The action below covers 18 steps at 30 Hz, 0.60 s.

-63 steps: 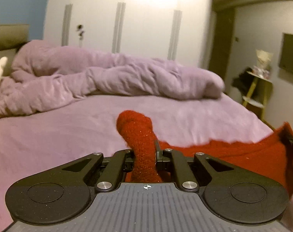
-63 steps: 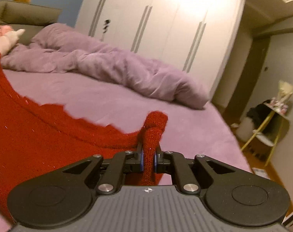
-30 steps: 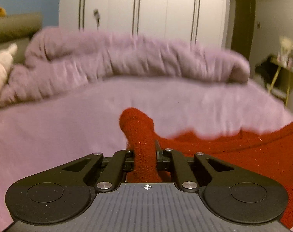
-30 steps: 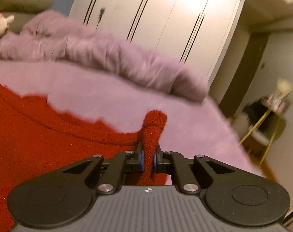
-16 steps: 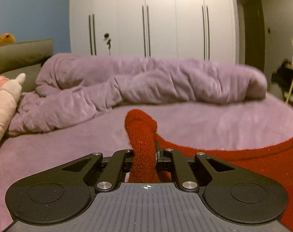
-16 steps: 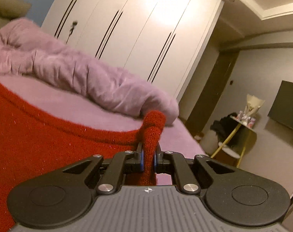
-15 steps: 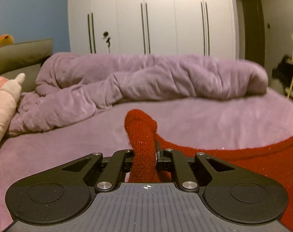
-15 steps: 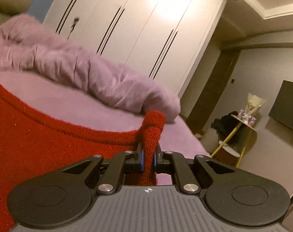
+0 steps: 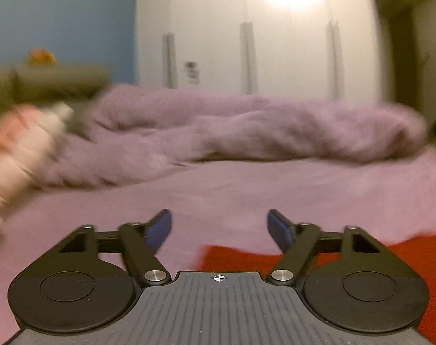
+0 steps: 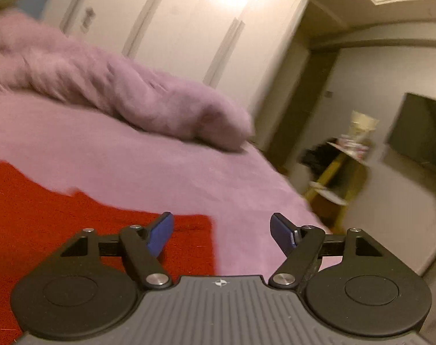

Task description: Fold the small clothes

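The left gripper (image 9: 219, 227), jaws just sprung wide with nothing between them, hovers over the lilac bedsheet (image 9: 218, 189); the red knitted garment (image 10: 45, 215) lies flat below, and the right gripper (image 10: 221, 231) has likewise just opened, empty

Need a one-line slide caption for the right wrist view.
Right gripper open, jaws just released, above the red knit garment lying on the purple bed sheet.
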### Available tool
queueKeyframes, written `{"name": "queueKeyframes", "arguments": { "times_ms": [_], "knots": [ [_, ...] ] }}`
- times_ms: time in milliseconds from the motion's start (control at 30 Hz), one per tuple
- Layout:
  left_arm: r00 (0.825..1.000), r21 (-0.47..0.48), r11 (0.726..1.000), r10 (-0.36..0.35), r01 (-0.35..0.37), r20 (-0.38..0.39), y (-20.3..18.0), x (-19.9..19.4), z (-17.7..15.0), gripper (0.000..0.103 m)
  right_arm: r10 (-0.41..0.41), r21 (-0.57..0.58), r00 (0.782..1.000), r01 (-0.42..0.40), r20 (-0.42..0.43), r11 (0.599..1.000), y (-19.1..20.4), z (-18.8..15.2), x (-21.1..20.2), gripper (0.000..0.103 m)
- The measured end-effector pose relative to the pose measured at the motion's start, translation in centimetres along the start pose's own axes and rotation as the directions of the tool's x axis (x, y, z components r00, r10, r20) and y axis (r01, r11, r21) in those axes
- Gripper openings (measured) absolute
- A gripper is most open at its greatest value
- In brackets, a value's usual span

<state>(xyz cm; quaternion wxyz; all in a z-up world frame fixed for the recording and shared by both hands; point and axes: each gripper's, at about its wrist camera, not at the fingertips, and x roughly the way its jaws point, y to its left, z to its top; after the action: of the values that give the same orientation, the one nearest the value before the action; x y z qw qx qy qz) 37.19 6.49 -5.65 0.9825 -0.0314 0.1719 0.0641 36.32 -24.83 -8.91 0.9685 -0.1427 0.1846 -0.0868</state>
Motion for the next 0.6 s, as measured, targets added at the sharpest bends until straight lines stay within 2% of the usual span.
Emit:
{"name": "queueKeyframes", "arguments": {
  "times_ms": [33, 67, 100, 133, 167, 200, 267, 333, 400, 433, 500, 567, 600],
  "knots": [
    [0.996, -0.040, 0.996, -0.085, 0.085, -0.019, -0.2, -0.6, 0.0, 0.082, 0.101, 0.008, 0.995, -0.101, 0.022, 0.995, 0.7, -0.1, -1.2, 0.070],
    [0.983, -0.067, 0.983, -0.175, 0.172, -0.052, -0.8, -1.2, -0.3, 0.084, 0.164, -0.001, 0.986, -0.164, 0.034, 0.986, 1.6, -0.3, -2.1, 0.058],
    [0.969, -0.076, 0.971, -0.233, 0.227, -0.083, -1.6, -1.6, -0.8, 0.084, 0.232, -0.014, 0.972, -0.232, 0.038, 0.973, 2.7, -0.4, -2.9, 0.048],
    [0.960, -0.064, 0.965, -0.260, 0.254, -0.106, -2.4, -1.9, -1.4, 0.085, 0.319, -0.005, 0.947, -0.319, 0.027, 0.948, 3.6, -0.6, -3.5, 0.035],
    [0.950, -0.021, 0.960, -0.280, 0.280, -0.136, -3.5, -2.0, -2.2, 0.085, 0.380, 0.014, 0.925, -0.380, 0.006, 0.925, 4.2, -0.8, -3.6, 0.031],
    [0.948, 0.029, 0.958, -0.279, 0.286, -0.152, -4.5, -2.0, -3.0, 0.085, 0.413, 0.018, 0.911, -0.412, -0.019, 0.911, 5.0, -1.2, -3.5, 0.029],
    [0.954, 0.127, 0.957, -0.233, 0.259, -0.189, -6.5, -1.4, -4.8, 0.084, 0.402, -0.053, 0.914, -0.405, -0.061, 0.913, 6.7, -2.4, -3.2, 0.025],
    [0.959, 0.210, 0.950, -0.185, 0.230, -0.213, -7.8, -0.2, -6.1, 0.084, 0.352, -0.098, 0.933, -0.358, -0.073, 0.929, 6.9, -3.7, -2.4, 0.025],
    [0.975, 0.270, 0.949, -0.117, 0.165, -0.188, -8.4, 0.7, -7.1, 0.084, 0.279, -0.098, 0.958, -0.284, -0.063, 0.954, 5.8, -4.2, -1.8, 0.023],
    [0.979, 0.271, 0.952, -0.097, 0.144, -0.180, -8.4, 1.1, -7.4, 0.085, 0.233, -0.077, 0.970, -0.238, -0.064, 0.968, 4.7, -4.4, -1.1, 0.023],
    [0.978, 0.216, 0.970, -0.071, 0.113, -0.194, -7.9, 2.1, -7.4, 0.089, 0.151, -0.014, 0.985, -0.153, -0.082, 0.988, 2.4, -4.7, 0.4, 0.023],
    [0.976, 0.181, 0.977, -0.072, 0.110, -0.204, -7.1, 2.9, -7.0, 0.091, 0.162, 0.106, 0.982, -0.152, -0.093, 0.983, -0.3, -4.7, 1.4, 0.022],
    [0.977, 0.182, 0.978, -0.067, 0.104, -0.203, -6.9, 2.8, -6.9, 0.092, 0.152, 0.115, 0.984, -0.141, -0.097, 0.983, -0.8, -4.6, 1.4, 0.021]
  ]
}}
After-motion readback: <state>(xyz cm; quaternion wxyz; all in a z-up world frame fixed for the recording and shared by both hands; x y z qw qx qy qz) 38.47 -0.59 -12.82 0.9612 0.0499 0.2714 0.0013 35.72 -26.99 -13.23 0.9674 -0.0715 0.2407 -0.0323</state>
